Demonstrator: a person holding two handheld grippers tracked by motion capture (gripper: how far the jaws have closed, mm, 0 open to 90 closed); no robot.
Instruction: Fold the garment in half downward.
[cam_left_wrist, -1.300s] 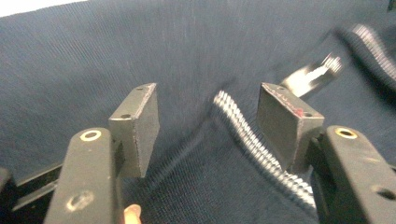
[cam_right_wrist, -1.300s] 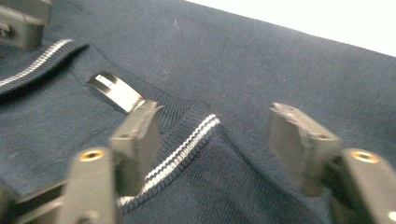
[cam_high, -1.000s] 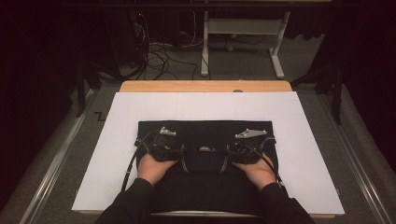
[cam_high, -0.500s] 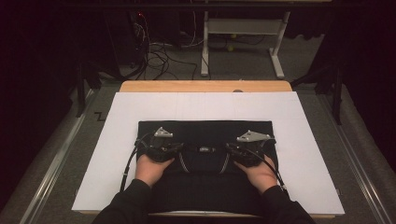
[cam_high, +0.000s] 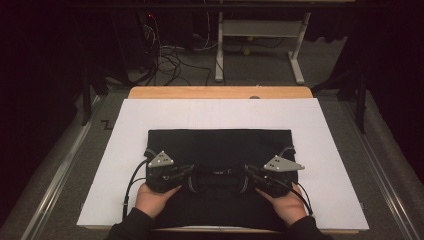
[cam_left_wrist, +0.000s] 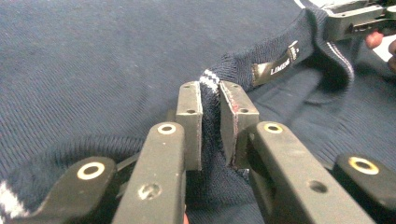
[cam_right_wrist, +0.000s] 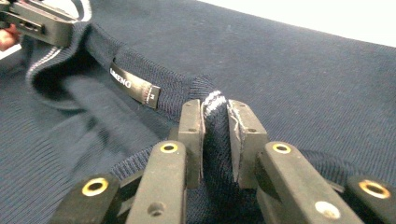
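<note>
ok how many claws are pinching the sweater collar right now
2: the left claw grips the sweater collar's left side, the right claw its right side, label between them.

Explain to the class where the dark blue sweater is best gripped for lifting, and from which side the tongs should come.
Grip the sweater at its ribbed neckline, one pinch on each side of the label. The left tongs and right tongs already do so, each shut on a raised fold of the striped collar edge. Come from the person's side: the collar lies nearest there, and its thick edge probably gives a firm hold.
</note>
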